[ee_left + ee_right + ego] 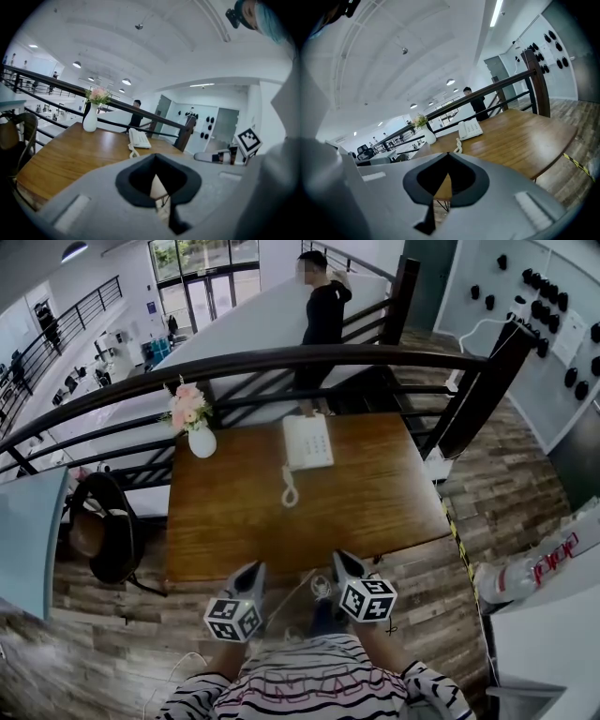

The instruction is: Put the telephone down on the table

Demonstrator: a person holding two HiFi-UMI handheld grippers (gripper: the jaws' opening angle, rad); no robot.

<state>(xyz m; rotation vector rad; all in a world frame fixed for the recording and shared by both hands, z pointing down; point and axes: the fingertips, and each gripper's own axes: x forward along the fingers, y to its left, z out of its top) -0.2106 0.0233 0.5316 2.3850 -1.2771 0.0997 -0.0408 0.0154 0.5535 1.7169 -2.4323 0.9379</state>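
Observation:
A white telephone (307,442) lies flat on the far half of the wooden table (375,498), handset on its cradle, its coiled cord (290,488) trailing toward me. It also shows as the telephone (138,138) in the left gripper view and as the telephone (469,129) in the right gripper view. My left gripper (254,572) and right gripper (343,563) hover side by side at the table's near edge, well short of the phone. Both are shut with nothing between their jaws, and each points slightly downward at the table.
A white vase with pink flowers (198,435) stands at the table's far left corner. A dark railing (281,362) runs behind the table, with a person (323,315) standing beyond it. A chair (105,526) sits at the left. Yellow-black tape (459,540) marks the floor on the right.

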